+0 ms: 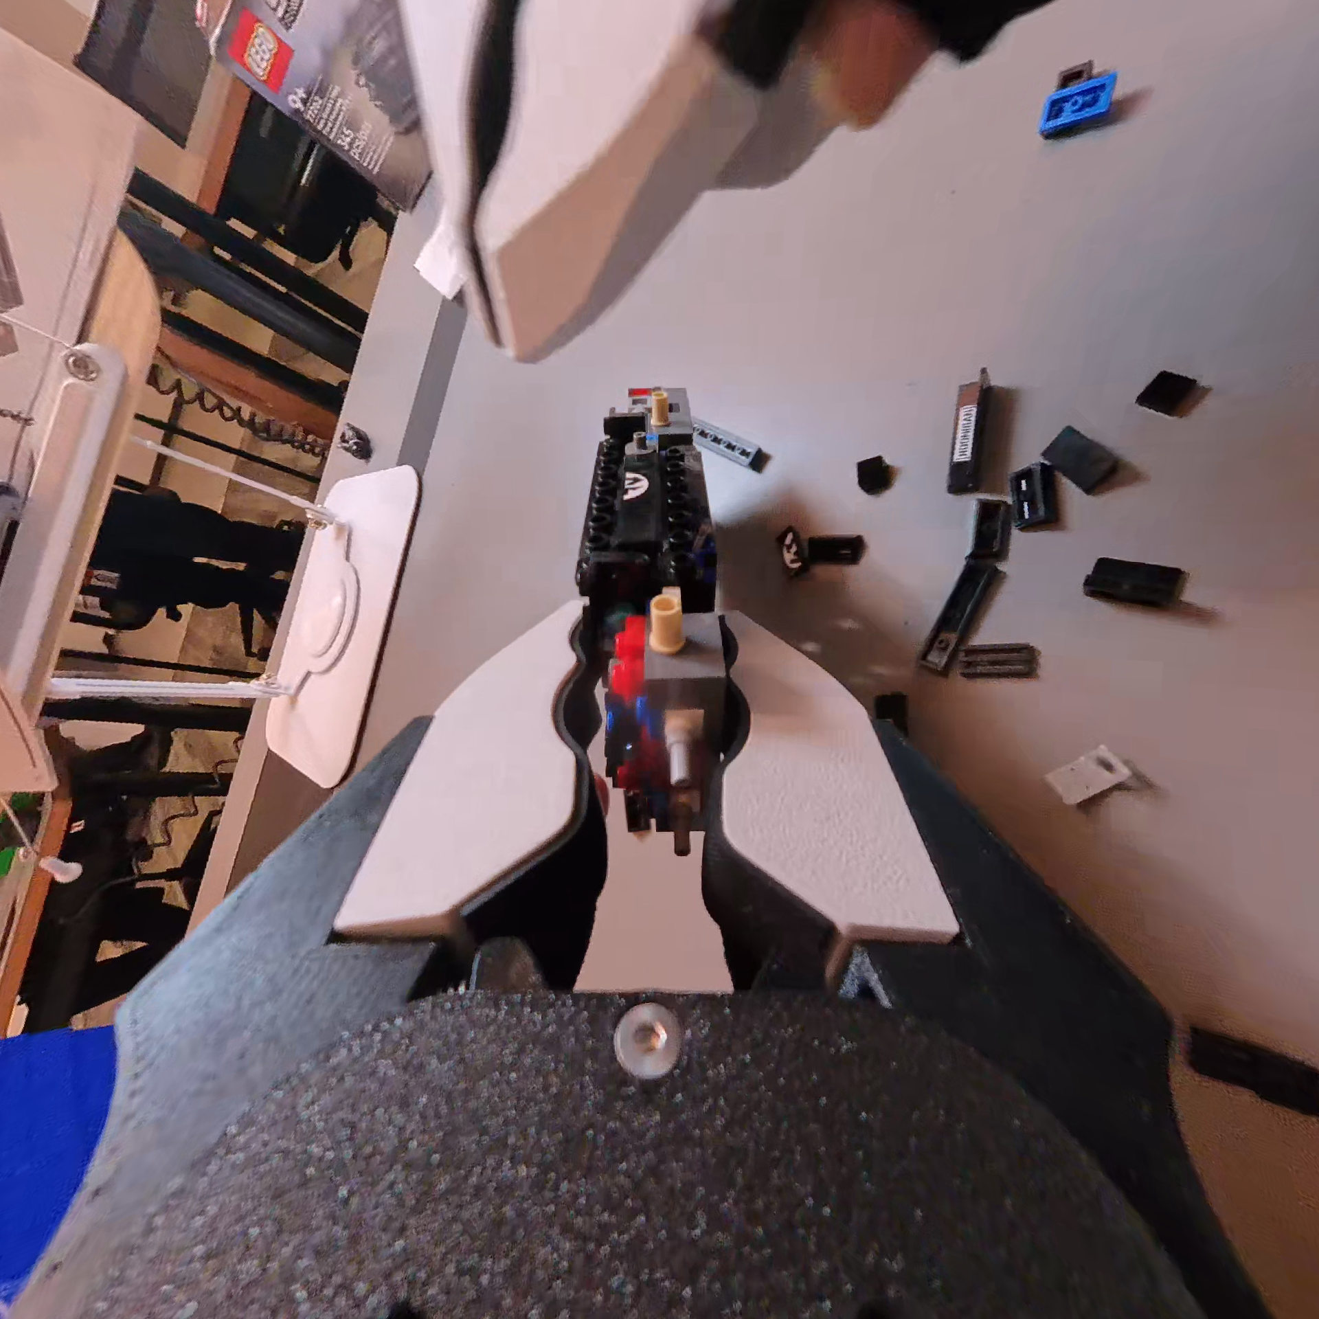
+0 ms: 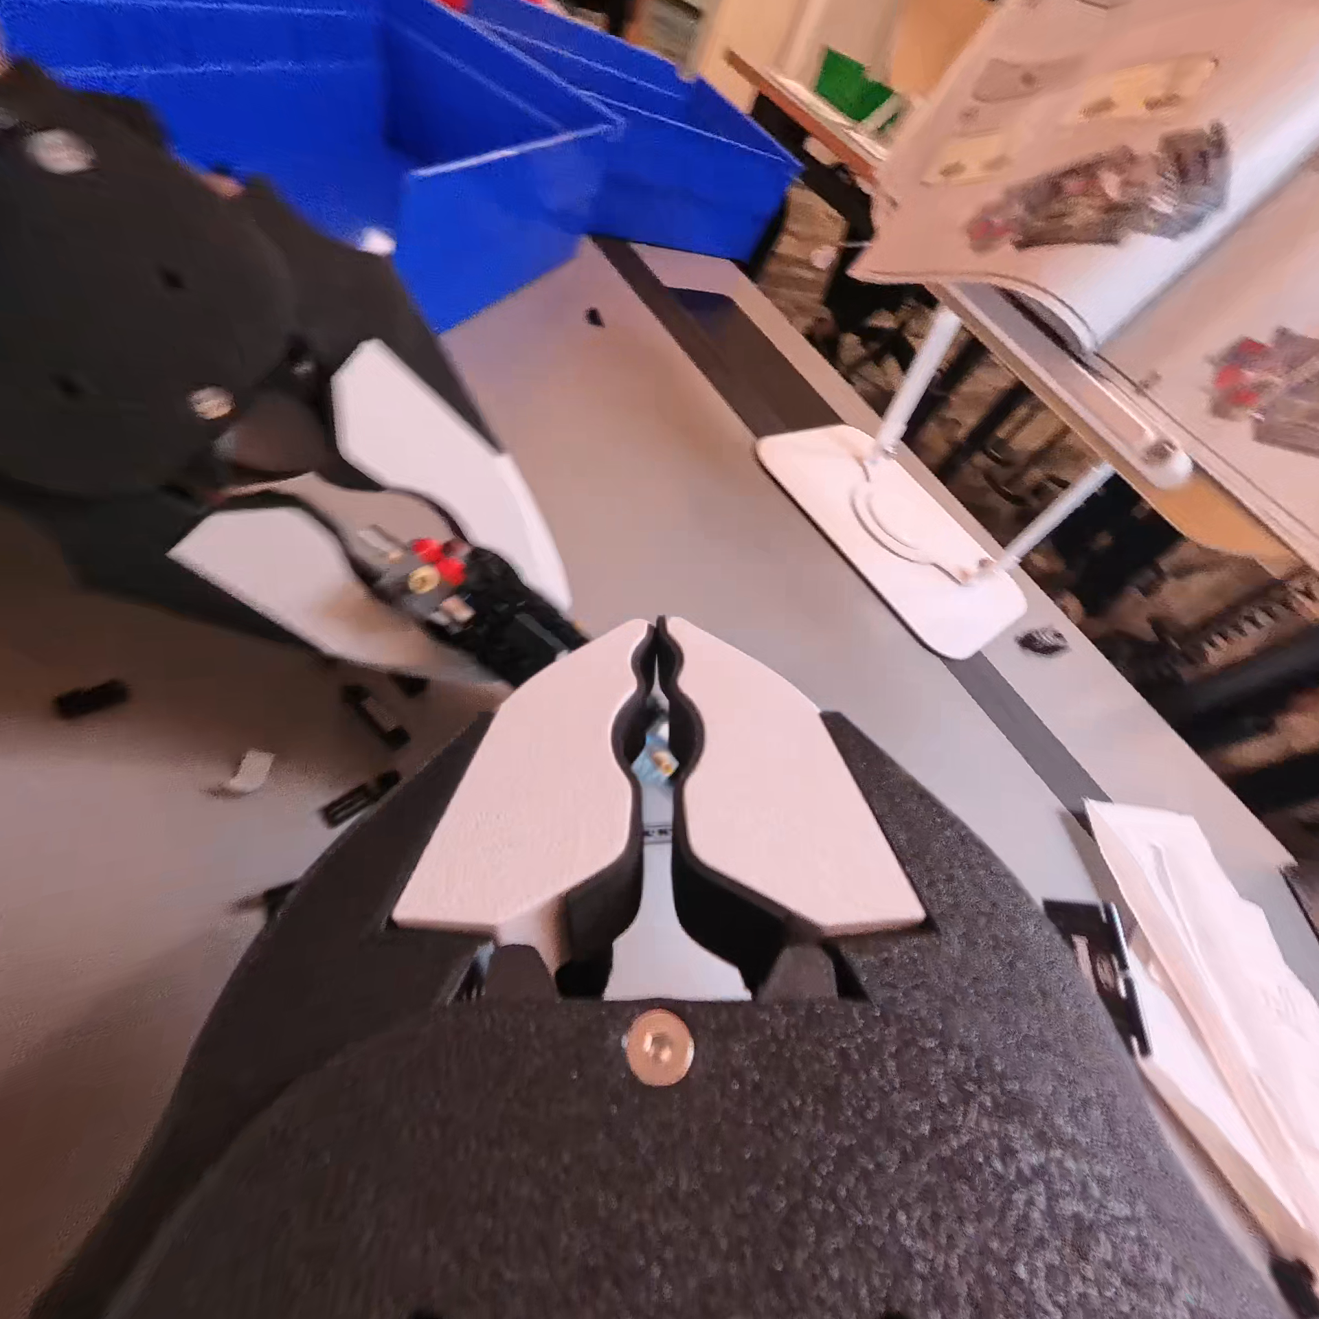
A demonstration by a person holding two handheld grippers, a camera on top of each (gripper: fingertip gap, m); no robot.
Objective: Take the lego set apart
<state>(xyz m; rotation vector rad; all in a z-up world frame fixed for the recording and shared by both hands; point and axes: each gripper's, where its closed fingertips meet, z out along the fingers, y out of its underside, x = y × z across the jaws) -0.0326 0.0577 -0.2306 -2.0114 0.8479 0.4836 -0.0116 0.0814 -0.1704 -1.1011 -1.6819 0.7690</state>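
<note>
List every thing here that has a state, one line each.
left claw: shut on the lego model.
right claw: shut, tips together, off the model.
lego model: partly stripped, one end clamped, the rest jutting forward.
tan pin: still plugged into the model's grey block.
loose black pieces: detached, scattered on the table.
blue bin: open-topped; contents out of sight.
</note>
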